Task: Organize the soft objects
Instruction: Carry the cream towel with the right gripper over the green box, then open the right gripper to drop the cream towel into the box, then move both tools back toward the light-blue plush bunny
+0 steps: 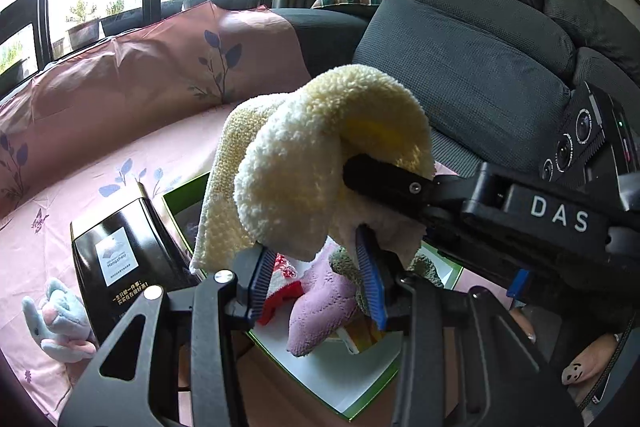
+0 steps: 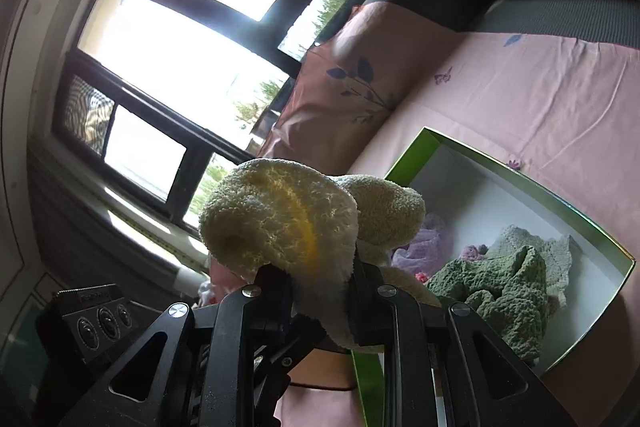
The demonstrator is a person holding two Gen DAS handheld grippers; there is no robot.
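We hold the fluffy cream-yellow towel (image 1: 320, 155) in the air above the green-rimmed cardboard box (image 2: 532, 187) on the pink-sheeted sofa — both of us gripping it. Our left hand-held gripper (image 1: 316, 279) pinches its lower edge between blue pads; our right hand-held gripper (image 2: 320, 291) is clamped on a bunched fold. Inside the box lie a crumpled green cloth (image 2: 504, 287) and a pink cloth (image 1: 320, 311).

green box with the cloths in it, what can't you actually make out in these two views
- Left wrist view: most of the green-rimmed white box is hidden by the fluffy cream-yellow towel and the left gripper.
- Same view: whether the left fingers pinch the towel; it hangs over them.
- Right wrist view: the box's near corner is behind the right gripper.
- Small print on the black carton is unreadable.
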